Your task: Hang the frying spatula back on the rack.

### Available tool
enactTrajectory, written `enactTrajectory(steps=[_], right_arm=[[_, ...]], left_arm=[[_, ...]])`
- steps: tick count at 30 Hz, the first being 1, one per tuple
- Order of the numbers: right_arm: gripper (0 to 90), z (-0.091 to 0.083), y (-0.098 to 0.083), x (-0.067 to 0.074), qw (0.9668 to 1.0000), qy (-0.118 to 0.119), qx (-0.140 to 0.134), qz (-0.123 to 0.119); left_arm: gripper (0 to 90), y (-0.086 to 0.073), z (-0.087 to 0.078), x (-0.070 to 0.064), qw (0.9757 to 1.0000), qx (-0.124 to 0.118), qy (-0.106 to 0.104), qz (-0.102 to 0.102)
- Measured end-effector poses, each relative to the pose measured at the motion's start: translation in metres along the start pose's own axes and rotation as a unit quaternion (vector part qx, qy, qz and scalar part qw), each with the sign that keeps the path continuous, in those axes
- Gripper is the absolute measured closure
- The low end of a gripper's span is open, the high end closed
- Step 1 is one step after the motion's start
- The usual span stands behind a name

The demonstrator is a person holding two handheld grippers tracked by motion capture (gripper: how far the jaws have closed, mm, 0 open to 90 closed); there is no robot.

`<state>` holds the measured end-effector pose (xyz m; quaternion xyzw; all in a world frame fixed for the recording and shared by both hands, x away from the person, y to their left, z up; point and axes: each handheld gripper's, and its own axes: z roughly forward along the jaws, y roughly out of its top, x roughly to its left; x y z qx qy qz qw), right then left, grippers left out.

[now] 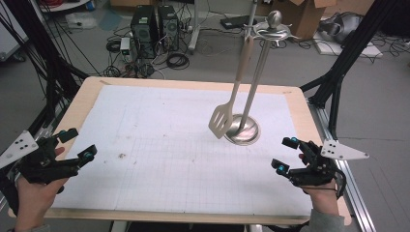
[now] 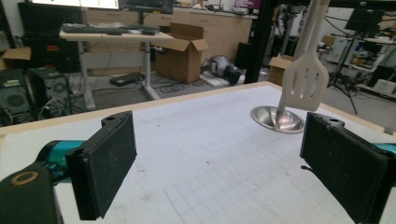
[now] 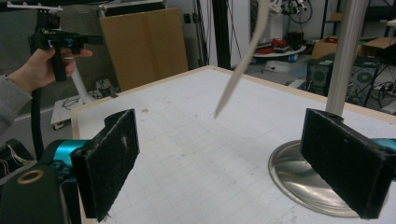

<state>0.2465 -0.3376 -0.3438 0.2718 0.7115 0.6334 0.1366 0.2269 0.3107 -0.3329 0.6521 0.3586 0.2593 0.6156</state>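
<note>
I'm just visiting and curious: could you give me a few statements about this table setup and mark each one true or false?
1. The spatula hangs from the metal stand. True.
2. The left gripper is clamped on the spatula. False: its jaws are open and hold nothing, near the table's left edge.
3. The right gripper is open. True.
4. The spatula lies flat on the table. False: it hangs with its slotted blade down, beside the stand's round base.

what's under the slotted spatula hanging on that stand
Under the slotted spatula lie the white grid mat and the edge of the stand's round metal base, with the spatula's blade hanging clear above them. The part of the base rim behind the blade is hidden.
</note>
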Motion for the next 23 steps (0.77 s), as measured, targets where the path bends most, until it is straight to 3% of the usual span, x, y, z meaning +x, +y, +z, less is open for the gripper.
enactTrajectory(steps=[10,17,23], right_arm=[[10.8,0.000,-0.006,-0.001,0.9999,-0.009,0.009,0.003],[10.7,0.004,-0.010,-0.002,0.9997,-0.018,0.018,0.005],[10.7,0.001,-0.010,-0.002,0.9996,-0.026,0.005,0.007]], left_arm=[[11.1,-0.004,0.005,0.001,0.9999,0.011,0.005,-0.003],[11.2,-0.012,0.003,0.005,0.9993,0.024,0.027,-0.011],[11.1,-0.020,0.004,0.013,0.9976,0.038,0.054,-0.020]])
